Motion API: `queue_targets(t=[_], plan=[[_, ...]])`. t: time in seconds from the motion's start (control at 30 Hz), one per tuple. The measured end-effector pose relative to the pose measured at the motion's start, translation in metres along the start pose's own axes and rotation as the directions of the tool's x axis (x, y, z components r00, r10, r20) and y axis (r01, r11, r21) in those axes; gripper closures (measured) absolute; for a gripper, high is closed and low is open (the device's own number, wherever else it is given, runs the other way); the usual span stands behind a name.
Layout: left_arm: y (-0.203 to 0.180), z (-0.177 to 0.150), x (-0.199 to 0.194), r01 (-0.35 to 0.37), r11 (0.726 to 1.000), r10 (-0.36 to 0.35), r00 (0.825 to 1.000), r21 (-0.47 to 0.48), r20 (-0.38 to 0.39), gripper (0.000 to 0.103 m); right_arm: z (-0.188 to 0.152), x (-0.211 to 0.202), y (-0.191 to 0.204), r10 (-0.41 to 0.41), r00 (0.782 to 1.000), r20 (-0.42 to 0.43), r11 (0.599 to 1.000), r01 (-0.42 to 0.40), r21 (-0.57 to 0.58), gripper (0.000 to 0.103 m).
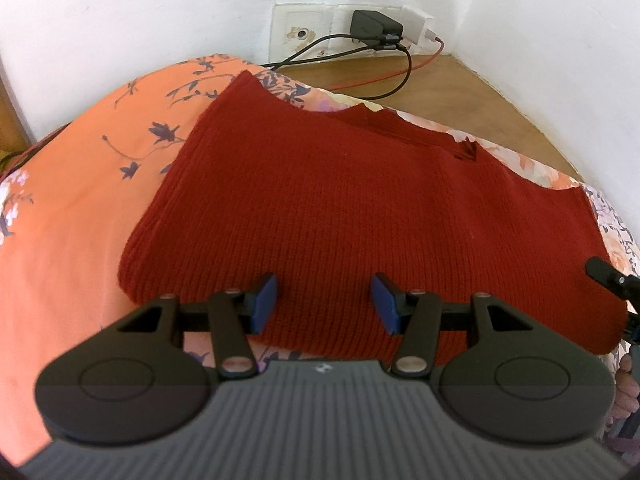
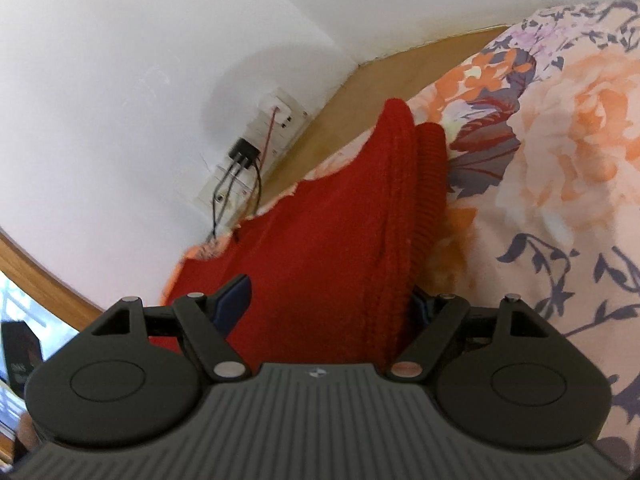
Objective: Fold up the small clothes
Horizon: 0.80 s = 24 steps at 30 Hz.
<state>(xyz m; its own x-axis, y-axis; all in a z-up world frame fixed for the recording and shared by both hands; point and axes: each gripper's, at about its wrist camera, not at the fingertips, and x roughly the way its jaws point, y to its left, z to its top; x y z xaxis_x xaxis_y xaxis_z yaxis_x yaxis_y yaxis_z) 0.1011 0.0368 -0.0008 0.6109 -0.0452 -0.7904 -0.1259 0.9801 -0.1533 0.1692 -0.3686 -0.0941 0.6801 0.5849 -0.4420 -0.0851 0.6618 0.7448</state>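
A: How many garments do you count?

B: One. A single red knitted sweater [image 1: 360, 216] lies folded on the floral bedsheet [image 1: 80, 208], near the bed's far edge by the white wall [image 1: 120, 8]. Beyond it runs a strip of wooden ledge [image 1: 460, 92].

A: And on the wall?

B: One socket panel [image 1: 308, 28] with two plugs in it, a black adapter [image 1: 370, 26] and a white charger [image 1: 416, 26]. A red cable [image 1: 400, 72] and black cables [image 1: 360, 48] trail from them onto the ledge.

A: Grippers?

B: Two. The left gripper [image 1: 324, 300] hovers low over the sweater's near edge, pointing toward the wall, level. Its jaws stand wide apart, and both blue pads [image 1: 266, 300] are clear of the knit, holding nothing.

A: The right one?

B: The right gripper [image 2: 332, 300] is rolled sideways, so the wall tilts in its view. It sits at the sweater's [image 2: 320, 260] side edge, with the stacked folded layers running up between its fingers. The jaws are spread around the cloth; the right pad is mostly hidden behind the fold, so I can't tell whether it is pressing the knit.

A: Does either see the other?

B: A black fingertip of the right gripper [image 1: 600, 272] shows at the left view's right edge.
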Motion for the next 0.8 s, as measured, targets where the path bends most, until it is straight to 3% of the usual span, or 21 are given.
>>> queue_targets(t=[0.1,0.17,0.23,0.3,0.5,0.8], plan=[[0.000,0.001,0.001,-0.001,1.000,0.001,1.000,-0.002,0.000,0.049,0.000,-0.001,-0.003,0.020,1.000,0.015,0.999,-0.021,0.033,0.023],[0.000,0.001,0.002,-0.002,1.000,0.002,1.000,-0.004,0.002,0.049,-0.001,-0.003,-0.003,0.029,0.999,0.031,0.999,-0.030,0.041,0.035],[0.000,0.000,0.002,-0.005,1.000,0.005,1.000,-0.003,0.002,0.049,0.000,-0.007,-0.003,0.028,0.998,0.053,0.998,-0.031,0.046,0.056],[-0.001,0.001,0.002,-0.009,1.000,0.009,1.000,-0.004,0.001,0.049,0.001,-0.011,-0.006,0.052,0.996,0.069,0.996,-0.056,0.063,0.061],[-0.001,0.000,-0.005,-0.004,1.000,0.004,1.000,0.021,0.001,0.049,0.000,-0.019,-0.003,0.078,0.991,0.104,0.991,-0.088,0.101,0.067],[0.010,0.008,-0.017,0.076,0.996,-0.077,0.997,0.046,0.012,0.049,0.007,-0.023,0.049,0.104,0.983,0.152,0.984,-0.124,0.128,0.072]])
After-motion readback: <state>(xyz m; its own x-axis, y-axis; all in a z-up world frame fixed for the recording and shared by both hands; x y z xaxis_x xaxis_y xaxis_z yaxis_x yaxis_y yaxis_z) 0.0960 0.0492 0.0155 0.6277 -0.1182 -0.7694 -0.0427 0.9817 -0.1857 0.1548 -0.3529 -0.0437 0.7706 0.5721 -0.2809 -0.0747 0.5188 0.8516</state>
